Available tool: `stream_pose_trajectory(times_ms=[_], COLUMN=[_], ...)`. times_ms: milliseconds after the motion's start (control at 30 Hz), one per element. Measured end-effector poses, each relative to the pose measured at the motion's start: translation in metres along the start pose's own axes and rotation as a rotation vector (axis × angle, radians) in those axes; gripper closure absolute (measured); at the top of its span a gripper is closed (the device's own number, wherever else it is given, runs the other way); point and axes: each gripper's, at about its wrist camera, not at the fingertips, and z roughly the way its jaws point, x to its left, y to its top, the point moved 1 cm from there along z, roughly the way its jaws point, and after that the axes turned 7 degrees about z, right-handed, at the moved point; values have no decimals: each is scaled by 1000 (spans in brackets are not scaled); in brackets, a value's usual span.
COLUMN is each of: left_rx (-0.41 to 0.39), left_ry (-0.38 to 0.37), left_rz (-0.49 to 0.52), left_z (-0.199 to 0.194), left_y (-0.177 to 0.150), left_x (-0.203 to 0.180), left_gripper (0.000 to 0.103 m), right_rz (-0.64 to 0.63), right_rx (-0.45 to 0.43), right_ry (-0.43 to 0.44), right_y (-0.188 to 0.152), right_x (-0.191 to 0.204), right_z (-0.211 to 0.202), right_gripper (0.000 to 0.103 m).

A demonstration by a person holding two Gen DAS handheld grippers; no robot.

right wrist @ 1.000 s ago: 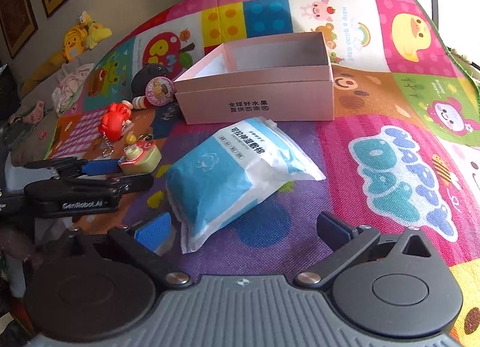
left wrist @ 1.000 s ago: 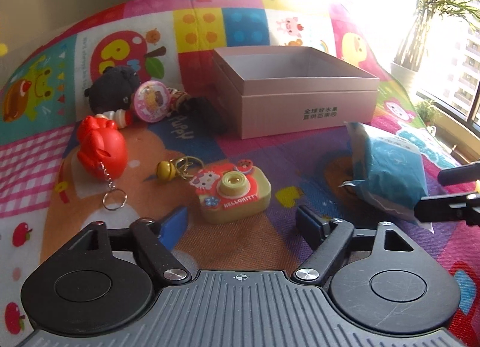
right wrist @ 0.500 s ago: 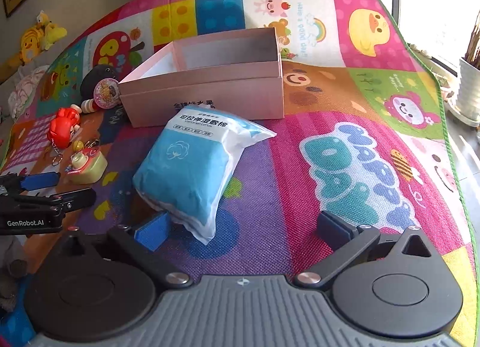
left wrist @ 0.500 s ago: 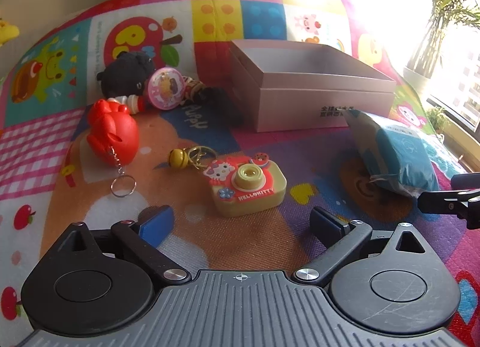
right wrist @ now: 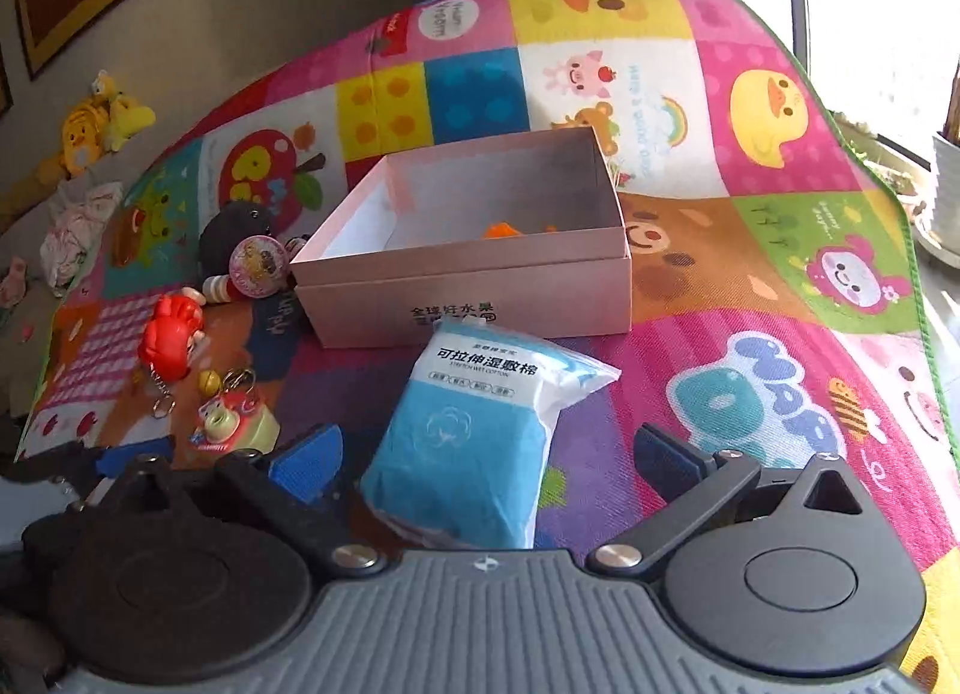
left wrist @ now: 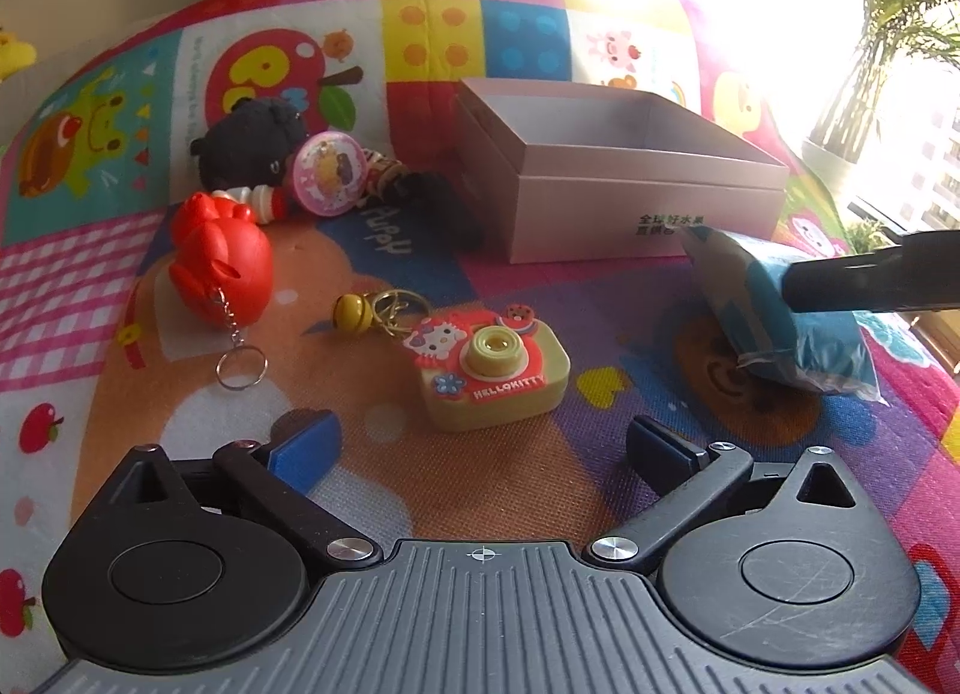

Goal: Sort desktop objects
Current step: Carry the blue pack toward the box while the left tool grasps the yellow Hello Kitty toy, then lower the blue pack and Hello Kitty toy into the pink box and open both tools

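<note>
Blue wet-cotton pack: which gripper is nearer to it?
Right. The right gripper has the blue wet-cotton pack between its open fingers, while the left gripper faces the Hello Kitty camera keychain beside it.

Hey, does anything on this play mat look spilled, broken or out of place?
Nothing looks spilled or damaged. The key-ring toys, such as the camera charm and the red figure, lie loose left of the pink box, and the blue packet lies in front of it.
</note>
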Motion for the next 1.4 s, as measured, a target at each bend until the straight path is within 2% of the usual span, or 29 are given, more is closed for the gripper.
stream_pose_trajectory(times_ms=[33,100,167,267,367,500,567,600,767,833,967,1000,1067,1100,1200,1300,1400], left_rx=[-2,-6,-11,-14,-21,-22,-12,-9,-9,-12,-11,-11,-15,-16,-16,-10,-10], left_ry=[-4,0,10,8,-5,15,15,31,57,77,85,86,91,91,88,83,79], left_rz=[-5,-14,-29,-48,-74,-56,-31,-12,20,27,36,38,48,50,46,31,27], left_z=[0,-1,-2,-2,1,9,14,15,17,16,15,15,14,13,13,14,15], left_y=[0,0,-1,1,6,16,19,20,21,21,22,21,20,20,18,18,19], left_x=[1,2,4,6,5,-6,-12,-16,-18,-16,-14,-15,-16,-16,-14,-10,-10], left_gripper=[0,0,0,0,0,2,18,21,27,41,41,41,41,41,35,30,29], right_rz=[16,26,15,-7,-26,-45,-54,-63,-104,-112,-114,-125,-112,-94,-64,-99,-103], right_rx=[11,31,55,68,59,49,45,42,35,37,56,69,79,82,116,118,131], right_ry=[0,-12,-19,-15,-3,15,19,23,40,47,34,16,-18,-31,-19,-34,-17], right_y=[3,5,3,-1,-5,-9,-11,-13,-18,-18,-15,-13,-10,-8,-2,-3,-3], right_x=[1,5,9,10,6,1,0,-1,2,4,5,6,3,1,0,7,10], right_z=[9,24,33,31,18,0,-6,-9,-18,-18,-14,-9,2,10,28,35,32], right_gripper=[0,10,35,45,47,47,47,47,48,49,49,46,22,21,24,42,46])
